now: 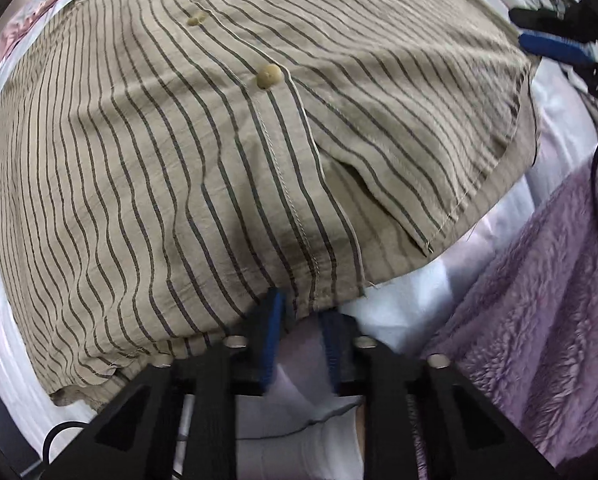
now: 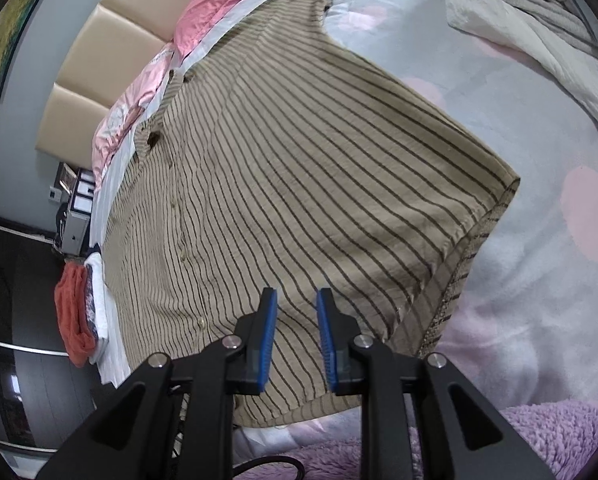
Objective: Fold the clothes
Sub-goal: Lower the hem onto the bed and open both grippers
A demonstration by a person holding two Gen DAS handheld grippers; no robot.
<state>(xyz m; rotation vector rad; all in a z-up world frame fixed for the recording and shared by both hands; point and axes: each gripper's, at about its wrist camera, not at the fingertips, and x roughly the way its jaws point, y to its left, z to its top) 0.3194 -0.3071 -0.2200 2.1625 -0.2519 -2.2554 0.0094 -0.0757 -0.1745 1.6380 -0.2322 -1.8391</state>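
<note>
Soft, even daylight fills both views, with no glare. Both fisheye pictures bend hard toward dark, vignetted corners. The striped shirt (image 1: 219,160) stays sharp at centre; its near hem lies in soft shadow, and the edges perhaps blur slightly from motion.

The left tongs' (image 1: 301,312) tips are hidden beneath the striped shirt's (image 1: 219,140) hem.

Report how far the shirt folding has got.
Done: the striped shirt lies spread, buttoned side up, on the bed sheet. In hand: the left gripper pinches its bottom hem; the right gripper hovers open above it. Left: every fold; crumpled clothes wait.
</note>
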